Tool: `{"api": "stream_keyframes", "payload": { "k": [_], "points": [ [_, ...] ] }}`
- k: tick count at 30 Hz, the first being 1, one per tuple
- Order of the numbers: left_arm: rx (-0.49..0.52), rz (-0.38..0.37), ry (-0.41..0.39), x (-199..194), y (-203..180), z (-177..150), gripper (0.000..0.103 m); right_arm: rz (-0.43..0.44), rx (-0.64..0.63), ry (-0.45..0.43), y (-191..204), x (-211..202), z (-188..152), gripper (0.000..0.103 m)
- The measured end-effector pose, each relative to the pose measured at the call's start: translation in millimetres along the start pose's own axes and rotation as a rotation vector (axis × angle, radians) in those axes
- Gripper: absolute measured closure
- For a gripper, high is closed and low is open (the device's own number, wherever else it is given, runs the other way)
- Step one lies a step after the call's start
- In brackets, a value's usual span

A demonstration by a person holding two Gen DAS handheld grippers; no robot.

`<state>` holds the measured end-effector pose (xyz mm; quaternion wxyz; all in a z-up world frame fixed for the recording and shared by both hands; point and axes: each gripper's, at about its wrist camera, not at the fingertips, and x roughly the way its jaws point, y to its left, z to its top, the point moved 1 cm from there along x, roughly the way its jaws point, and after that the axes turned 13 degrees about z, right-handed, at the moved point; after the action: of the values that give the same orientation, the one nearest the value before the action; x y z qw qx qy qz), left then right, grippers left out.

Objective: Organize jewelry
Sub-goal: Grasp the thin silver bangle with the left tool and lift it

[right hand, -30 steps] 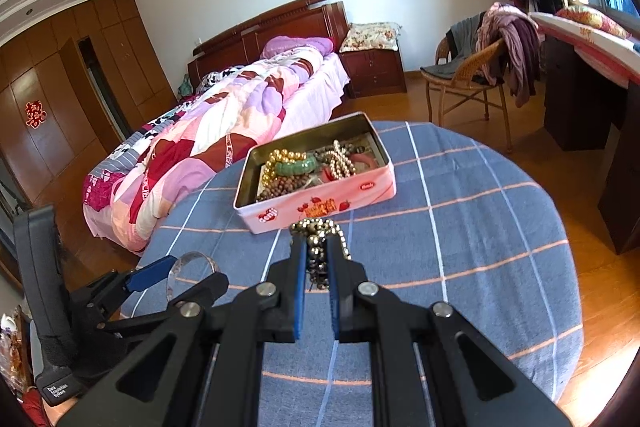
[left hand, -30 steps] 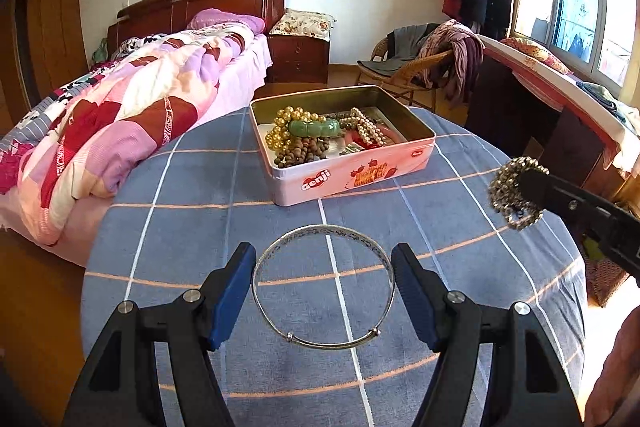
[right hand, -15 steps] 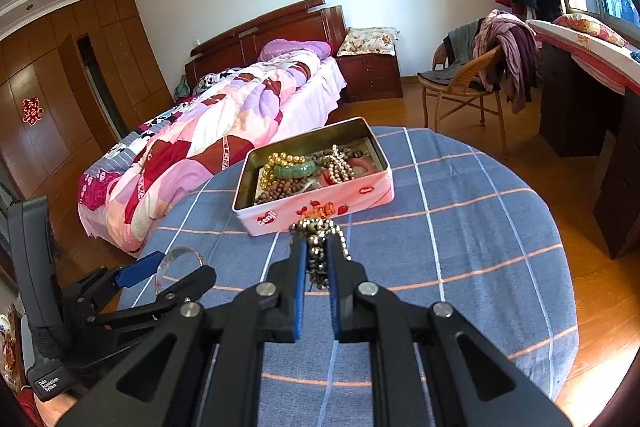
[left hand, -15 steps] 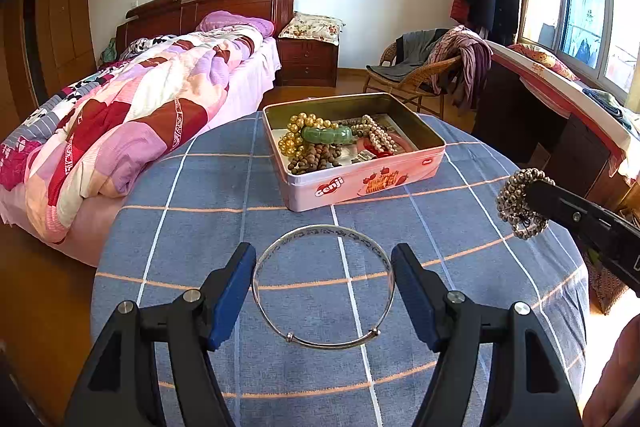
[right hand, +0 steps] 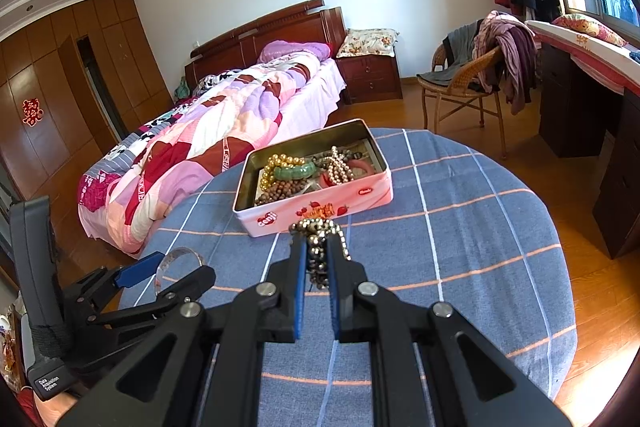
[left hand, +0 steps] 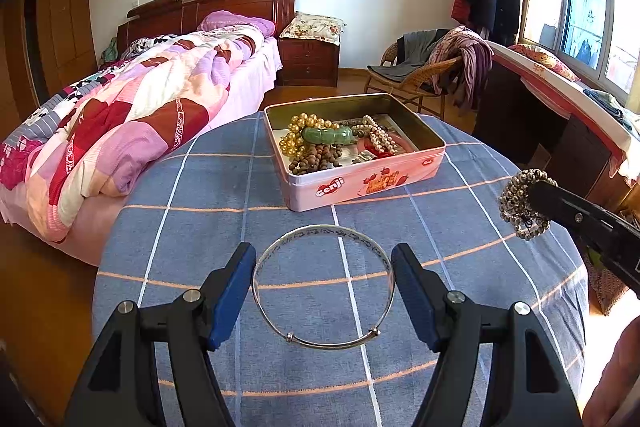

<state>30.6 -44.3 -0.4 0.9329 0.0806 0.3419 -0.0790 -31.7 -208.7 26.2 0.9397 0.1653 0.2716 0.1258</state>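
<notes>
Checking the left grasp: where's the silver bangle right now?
Left wrist view: the silver bangle sits between the left gripper's blue pads, held across its width above the blue checked tablecloth, in front of the pink tin.

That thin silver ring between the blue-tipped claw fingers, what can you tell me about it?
The silver bangle is a thin, shiny metal hoop with faint engraving along its far arc and two small sliding knots at its near edge. It is held level above the blue checked tablecloth between the blue pads of the left claw, which press on its left and right sides. It sits on the near side of the pink tin, apart from it.
</notes>
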Motion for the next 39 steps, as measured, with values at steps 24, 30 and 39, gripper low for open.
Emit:
{"api": "stream_keyframes", "payload": {
  "k": [24,30,39],
  "points": [
    [-0.052,-0.034,0.000,19.2,8.8,25.2,0.033,0.000,-0.029,0.000,0.3,15.5,21.5,0.090],
    [-0.049,-0.029,-0.041,37.0,7.0,61.1,0.033,0.003,-0.078,-0.043,5.0,34.3,55.6,0.090],
    [-0.076,-0.034,-0.055,76.3,2.4,98.2,0.033,-0.002,-0.095,-0.057,-3.8,75.0,92.2,0.090]
  ]
}}
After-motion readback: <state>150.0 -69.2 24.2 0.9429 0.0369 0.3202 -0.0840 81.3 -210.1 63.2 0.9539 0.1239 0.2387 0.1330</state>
